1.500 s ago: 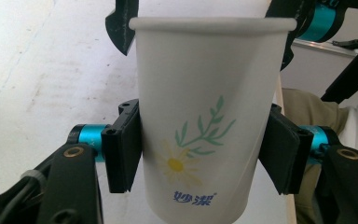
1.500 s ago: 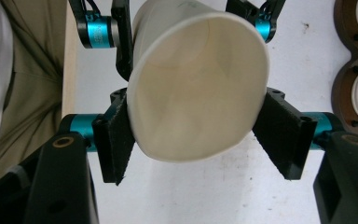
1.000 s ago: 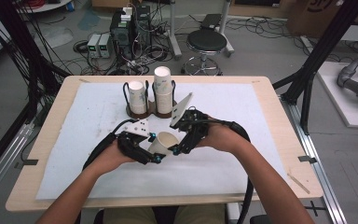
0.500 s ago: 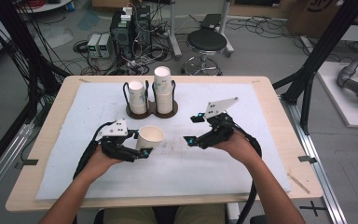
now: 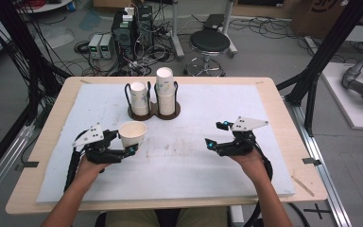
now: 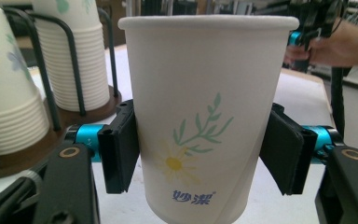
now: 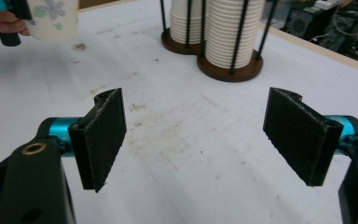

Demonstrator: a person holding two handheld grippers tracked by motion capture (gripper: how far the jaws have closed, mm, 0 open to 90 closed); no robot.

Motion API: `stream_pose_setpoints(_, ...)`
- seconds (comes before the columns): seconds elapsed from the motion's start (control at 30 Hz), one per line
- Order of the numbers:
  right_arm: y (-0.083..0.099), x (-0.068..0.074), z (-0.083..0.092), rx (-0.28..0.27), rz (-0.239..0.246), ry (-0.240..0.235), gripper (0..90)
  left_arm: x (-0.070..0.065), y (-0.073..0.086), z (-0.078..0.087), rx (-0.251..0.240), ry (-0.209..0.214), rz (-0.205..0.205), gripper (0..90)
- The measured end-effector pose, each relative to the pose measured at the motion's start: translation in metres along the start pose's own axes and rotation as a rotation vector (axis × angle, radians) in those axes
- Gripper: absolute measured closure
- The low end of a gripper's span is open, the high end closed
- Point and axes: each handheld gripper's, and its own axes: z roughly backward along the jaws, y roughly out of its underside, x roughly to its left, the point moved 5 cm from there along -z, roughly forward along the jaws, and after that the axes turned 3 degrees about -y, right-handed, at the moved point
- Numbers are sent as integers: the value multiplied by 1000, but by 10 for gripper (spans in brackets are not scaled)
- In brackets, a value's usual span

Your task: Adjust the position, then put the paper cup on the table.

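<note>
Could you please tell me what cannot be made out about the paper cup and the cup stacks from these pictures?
- Paper cup: its base is cut off by the bottom edge of the left gripper view; in the high view the left gripper hides it.
- Whether the cup's base touches the white mat: cannot be told.
- Cup stacks: too small in the high view to count.
- Cup's inside: a pale blur.

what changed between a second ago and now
The two hands, close together over one paper cup, have drawn apart. The left gripper carried the cup left and down; its fingers have just been opening, the cup between them. The right gripper moved away right with nothing between its open fingers. The cup holder and its stacks stayed put.
</note>
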Motion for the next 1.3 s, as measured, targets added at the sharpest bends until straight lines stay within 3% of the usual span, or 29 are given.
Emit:
stream_pose_setpoints(0.1,7,-3,5,-2,-5,35,219,2,0,6,-50,-13,4,349)
stream_pose_setpoints(0.37,19,-5,21,-4,-21,93,219,6,2,17,-95,-74,-21,345)
stream_pose_setpoints(0.7,24,-9,35,-48,-55,154,219,11,-2,26,-153,-99,-37,343)
stream_pose_setpoints(1.3,26,-8,29,-36,-53,139,220,18,0,28,-150,-138,-23,333)
